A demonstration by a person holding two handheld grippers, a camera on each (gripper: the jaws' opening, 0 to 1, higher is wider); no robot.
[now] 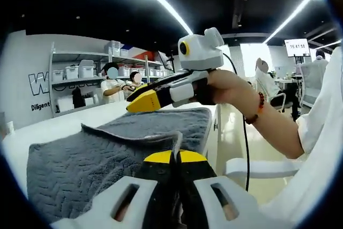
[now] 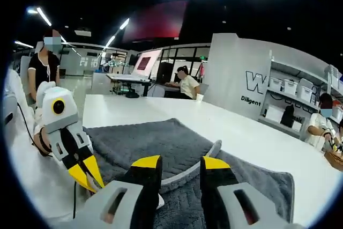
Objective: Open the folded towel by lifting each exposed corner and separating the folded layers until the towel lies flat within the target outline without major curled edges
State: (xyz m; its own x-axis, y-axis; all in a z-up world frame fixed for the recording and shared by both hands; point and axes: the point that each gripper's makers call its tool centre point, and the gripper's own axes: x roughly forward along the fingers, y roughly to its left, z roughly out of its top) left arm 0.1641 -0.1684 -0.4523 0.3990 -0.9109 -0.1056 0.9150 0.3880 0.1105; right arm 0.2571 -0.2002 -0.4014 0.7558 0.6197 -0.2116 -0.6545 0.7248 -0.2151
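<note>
Unfolding step in hand: grey waffle-textured towel [image 1: 107, 154] on long white table [image 2: 161, 108], top layer part-lifted.
Towel still doubled, pale-hemmed flap raised; next move likely draws that flap outward; left gripper [image 1: 174, 156] jaws closed on the hem; right gripper [image 2: 181, 163] jaws apart, holding nothing.

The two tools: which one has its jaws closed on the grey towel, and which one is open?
The left tool is shut, pinching a raised fold of the grey towel. The right tool stands open, its yellow tips apart over the towel's edge.
</note>
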